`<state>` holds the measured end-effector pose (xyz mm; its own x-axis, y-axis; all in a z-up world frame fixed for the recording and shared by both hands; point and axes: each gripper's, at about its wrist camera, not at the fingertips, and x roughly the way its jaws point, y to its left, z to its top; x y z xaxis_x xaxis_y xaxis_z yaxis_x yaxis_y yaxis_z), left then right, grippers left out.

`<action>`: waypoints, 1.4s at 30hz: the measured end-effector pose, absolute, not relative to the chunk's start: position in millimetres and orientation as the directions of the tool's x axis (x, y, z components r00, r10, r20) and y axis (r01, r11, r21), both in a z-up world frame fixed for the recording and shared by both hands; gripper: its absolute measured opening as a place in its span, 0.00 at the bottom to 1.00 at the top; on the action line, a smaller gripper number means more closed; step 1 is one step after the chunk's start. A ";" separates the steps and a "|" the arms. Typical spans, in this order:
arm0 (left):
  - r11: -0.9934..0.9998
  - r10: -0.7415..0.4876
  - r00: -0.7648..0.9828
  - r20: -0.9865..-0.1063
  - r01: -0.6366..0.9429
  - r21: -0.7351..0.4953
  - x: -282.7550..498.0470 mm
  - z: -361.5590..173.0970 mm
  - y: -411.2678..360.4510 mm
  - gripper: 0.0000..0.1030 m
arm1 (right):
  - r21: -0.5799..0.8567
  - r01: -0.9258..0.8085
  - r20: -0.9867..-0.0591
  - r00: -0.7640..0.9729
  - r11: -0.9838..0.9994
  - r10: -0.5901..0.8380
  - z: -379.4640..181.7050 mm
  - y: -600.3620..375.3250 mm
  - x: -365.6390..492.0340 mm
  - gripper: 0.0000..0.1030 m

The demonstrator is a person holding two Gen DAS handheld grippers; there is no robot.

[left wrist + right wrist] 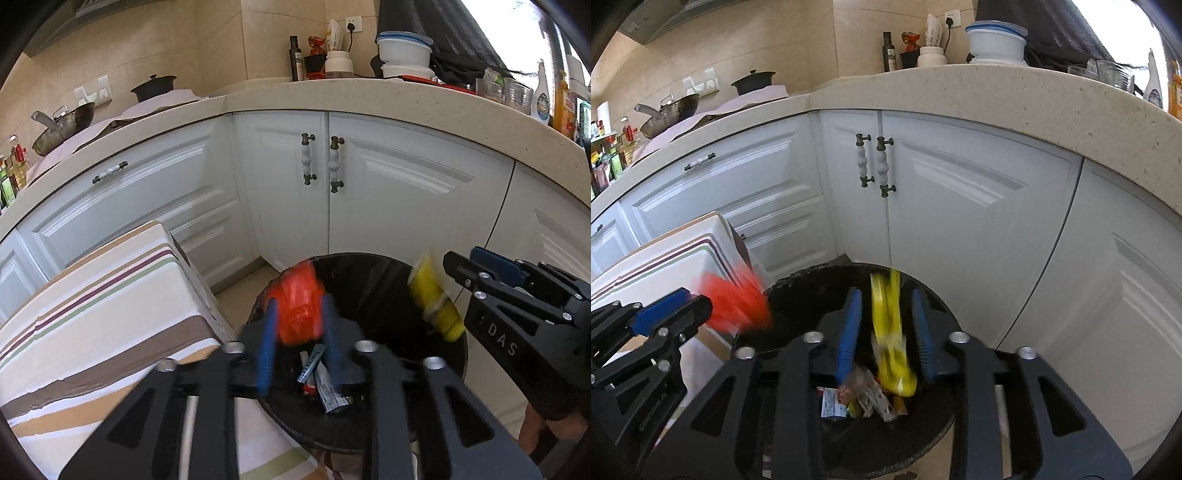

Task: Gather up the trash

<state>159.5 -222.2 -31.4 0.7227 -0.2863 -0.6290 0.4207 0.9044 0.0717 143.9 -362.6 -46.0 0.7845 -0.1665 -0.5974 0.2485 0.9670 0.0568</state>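
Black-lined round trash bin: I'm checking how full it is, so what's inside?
Inside the black-lined round trash bin lies a small heap of crumpled snack wrappers. The blurred yellow packet and claw arms hide part of the bottom.

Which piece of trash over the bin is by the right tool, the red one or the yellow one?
The yellow wrapper, between the right tool's blue fingers. The red wrapper is at the left tool.

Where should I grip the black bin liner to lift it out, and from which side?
Pinch the liner by its folded-over lip at the bin's right edge, coming down from above, one finger inside, one outside. The fold there likely offers a thin, graspable edge; the striped cloth crowds the left side and the cabinet doors stand close behind.
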 end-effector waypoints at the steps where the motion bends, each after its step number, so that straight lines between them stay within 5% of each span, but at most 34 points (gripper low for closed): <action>1: 0.906 -0.285 0.727 -0.625 0.417 0.071 159.2 -31.2 -221.8 0.44 | 0.056 0.252 -0.594 0.786 0.966 -0.171 -45.7 -363.1 143.9 0.35; 30: 0.954 -0.221 0.795 -0.565 0.296 0.043 118.1 -1.2 -158.6 0.70 | 0.021 0.278 -0.537 0.813 0.960 -0.224 -8.1 -339.2 89.9 0.50; 42: 0.965 -0.202 0.817 -0.540 0.260 0.032 88.5 11.3 -127.6 0.76 | 0.009 0.289 -0.482 0.840 0.957 -0.249 16.2 -320.8 46.3 0.64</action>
<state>88.5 -127.6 11.3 0.8171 -0.2022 -0.5399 0.2600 0.9651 0.0322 46.3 -320.8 16.2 0.8399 -0.2495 -0.4821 0.2894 0.9572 0.0088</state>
